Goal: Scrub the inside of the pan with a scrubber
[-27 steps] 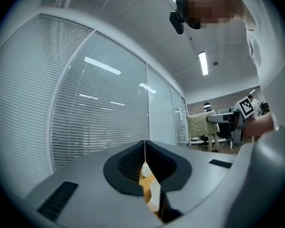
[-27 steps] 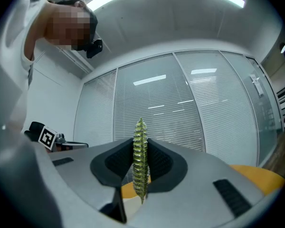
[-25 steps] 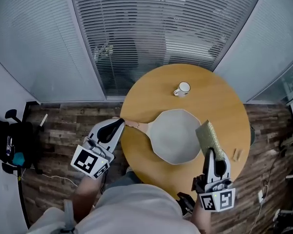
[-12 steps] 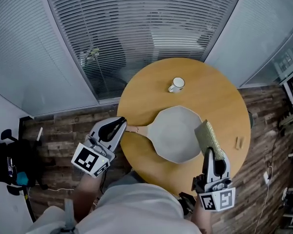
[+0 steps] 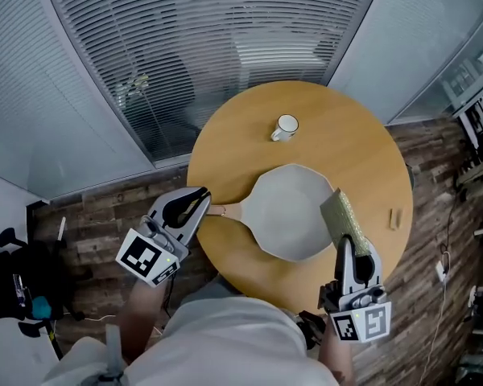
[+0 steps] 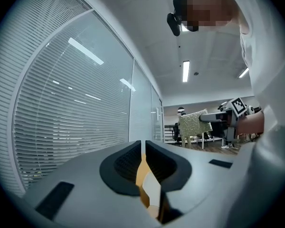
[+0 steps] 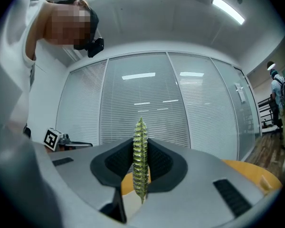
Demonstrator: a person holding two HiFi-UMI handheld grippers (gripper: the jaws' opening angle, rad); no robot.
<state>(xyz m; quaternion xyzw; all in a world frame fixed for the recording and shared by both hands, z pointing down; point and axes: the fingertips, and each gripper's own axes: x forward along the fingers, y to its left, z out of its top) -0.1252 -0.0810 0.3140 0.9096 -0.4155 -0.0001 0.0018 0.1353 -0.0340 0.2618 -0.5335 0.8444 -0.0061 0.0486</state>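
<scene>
The left gripper (image 5: 201,198) pinches the handle (image 5: 229,210) of the pan (image 5: 290,219), while the right gripper (image 5: 344,244) clamps the scrubber (image 5: 339,214) at the pan's right rim.

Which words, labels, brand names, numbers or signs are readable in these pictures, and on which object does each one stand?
No words or numbers can be read anywhere.
Square markers on the left gripper and the right gripper: black-and-white code patterns, no letters or digits.
Mug, pan, scrubber: no print shows on them.
</scene>
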